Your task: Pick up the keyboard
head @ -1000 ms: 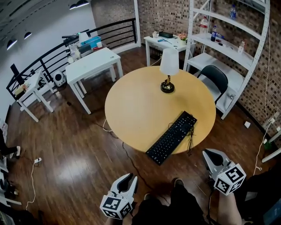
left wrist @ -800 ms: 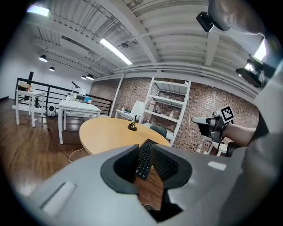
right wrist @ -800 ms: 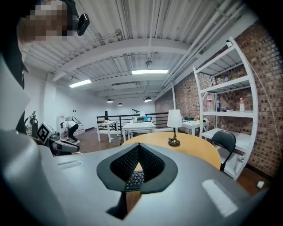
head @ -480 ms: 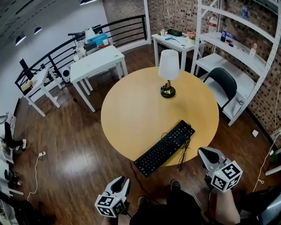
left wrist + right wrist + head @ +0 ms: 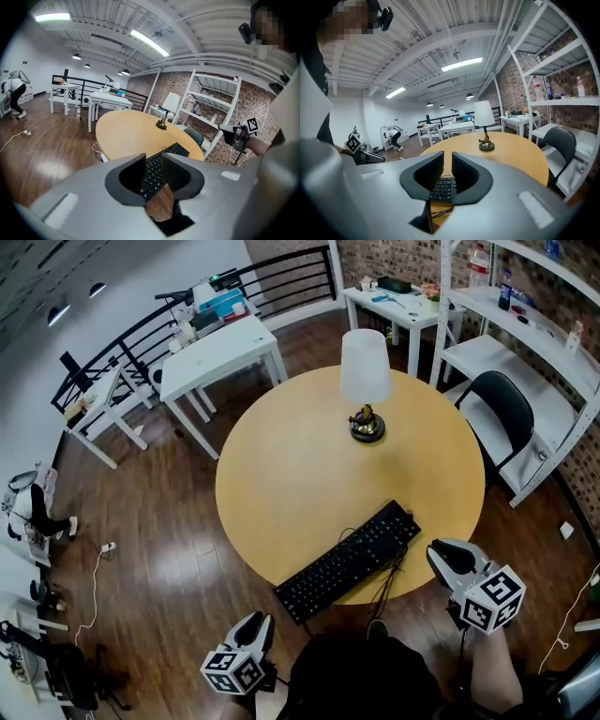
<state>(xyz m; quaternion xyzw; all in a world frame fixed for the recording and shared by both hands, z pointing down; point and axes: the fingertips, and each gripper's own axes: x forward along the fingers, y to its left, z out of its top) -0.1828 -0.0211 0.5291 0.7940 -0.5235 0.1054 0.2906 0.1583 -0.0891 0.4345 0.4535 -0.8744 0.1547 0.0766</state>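
Note:
A black keyboard (image 5: pixel 347 562) lies slantwise on the near edge of the round wooden table (image 5: pixel 300 474), its near-left end overhanging the rim. My left gripper (image 5: pixel 258 624) hangs below and left of that end, off the table, jaws a little apart and empty. In the left gripper view the keyboard (image 5: pixel 178 150) shows beyond the left gripper (image 5: pixel 153 160). My right gripper (image 5: pixel 439 554) is beside the table rim, right of the keyboard's far end. Its jaws are opening and hold nothing; the keyboard (image 5: pixel 443 187) shows through the narrow gap of the right gripper (image 5: pixel 447 161).
A white-shaded lamp (image 5: pixel 365 381) stands on the table's far side. The keyboard's cable (image 5: pixel 394 570) dangles over the near rim. A black chair (image 5: pixel 502 409) and white shelving (image 5: pixel 534 324) are at the right, white tables (image 5: pixel 220 357) behind.
Both grippers and the camera have come nearer to the table. The right gripper now sits beside the rim by the keyboard, and its jaws have parted slightly.

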